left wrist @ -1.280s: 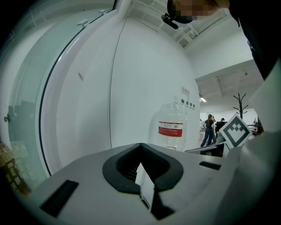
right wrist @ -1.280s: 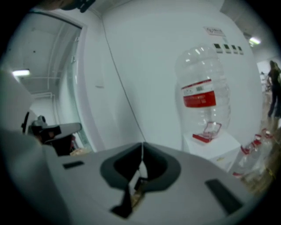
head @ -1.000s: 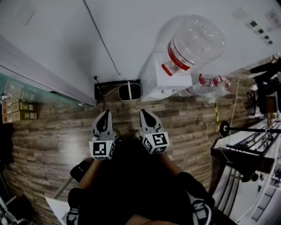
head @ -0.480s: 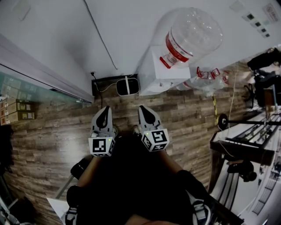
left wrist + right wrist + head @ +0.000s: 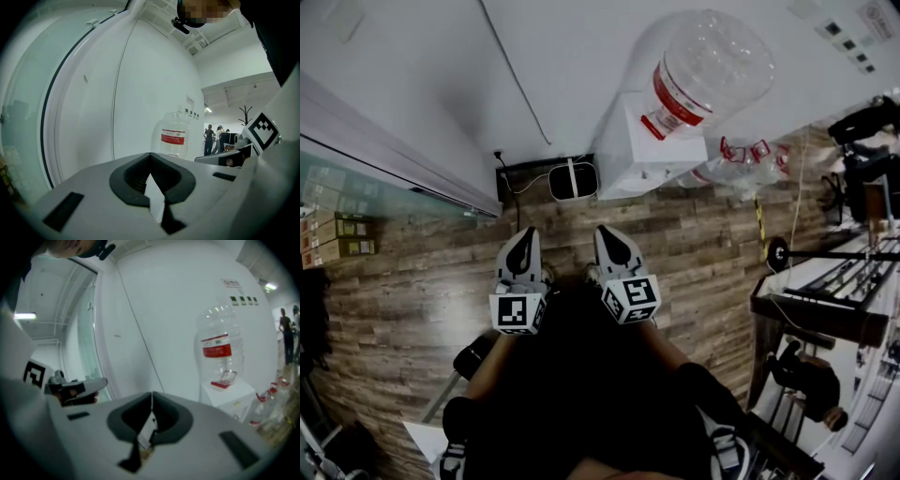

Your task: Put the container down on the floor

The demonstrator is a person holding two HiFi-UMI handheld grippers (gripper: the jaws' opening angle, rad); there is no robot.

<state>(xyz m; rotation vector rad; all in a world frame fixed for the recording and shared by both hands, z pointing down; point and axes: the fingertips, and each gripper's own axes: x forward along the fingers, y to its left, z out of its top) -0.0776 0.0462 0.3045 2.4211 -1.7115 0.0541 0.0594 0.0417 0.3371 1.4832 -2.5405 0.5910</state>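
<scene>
The container is a big clear water bottle point(image 5: 703, 70) with a red label, standing neck down on a white dispenser point(image 5: 647, 159) against the wall. It also shows in the left gripper view point(image 5: 174, 138) and the right gripper view point(image 5: 219, 352). My left gripper point(image 5: 522, 246) and right gripper point(image 5: 609, 239) are held side by side close to my body, over the wooden floor, pointing at the wall and well short of the bottle. Both are shut with nothing between the jaws, whose tips meet in the left gripper view point(image 5: 150, 155) and the right gripper view point(image 5: 152, 394).
A black box with a white device point(image 5: 551, 180) and cables lies at the wall's foot. Several empty bottles point(image 5: 741, 167) lie right of the dispenser. Dark racks and a table point(image 5: 825, 300) fill the right side. A glass partition point(image 5: 356, 183) and cardboard boxes point(image 5: 333, 239) stand at left.
The dispenser and bottle have slid slightly left and up in the head view. Both grippers stay shut and side by side. A person has come into sight at the lower right.
</scene>
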